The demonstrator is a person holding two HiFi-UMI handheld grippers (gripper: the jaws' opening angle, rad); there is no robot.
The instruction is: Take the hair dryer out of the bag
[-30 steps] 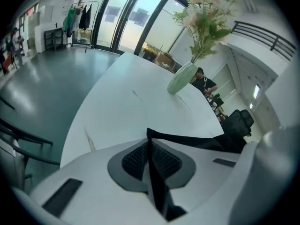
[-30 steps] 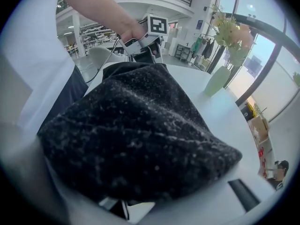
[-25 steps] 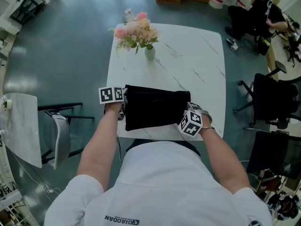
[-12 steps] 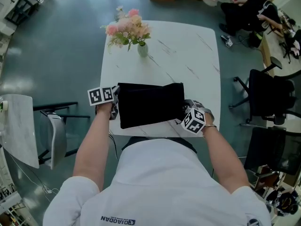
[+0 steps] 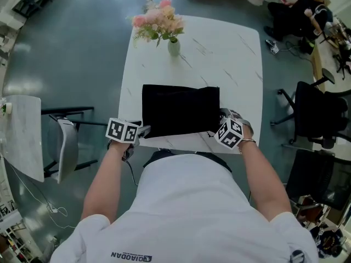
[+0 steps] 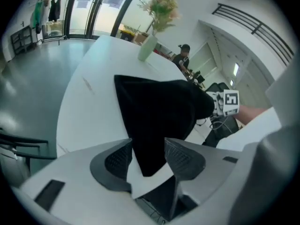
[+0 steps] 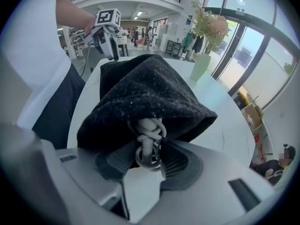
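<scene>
My right tool (image 7: 151, 159) is clenched on what looks like a white coiled cord (image 7: 149, 130) poking from the mouth of the black bag (image 5: 181, 111), which lies flat on the table (image 5: 236, 53). My left tool (image 6: 147, 149) has just been opening. Its jaws stand apart with the bag's corner between them, unpinched. No hair dryer shows, so I judge it's inside, extraction barely begun. Next I'd pin the bag's left end again and draw the cord out.

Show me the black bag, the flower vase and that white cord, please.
black bag (image 5: 181, 111): head view, middle of its cloth.
flower vase (image 5: 174, 47): head view, its pale body.
white cord (image 7: 151, 128): right gripper view, its bundled loops.
</scene>
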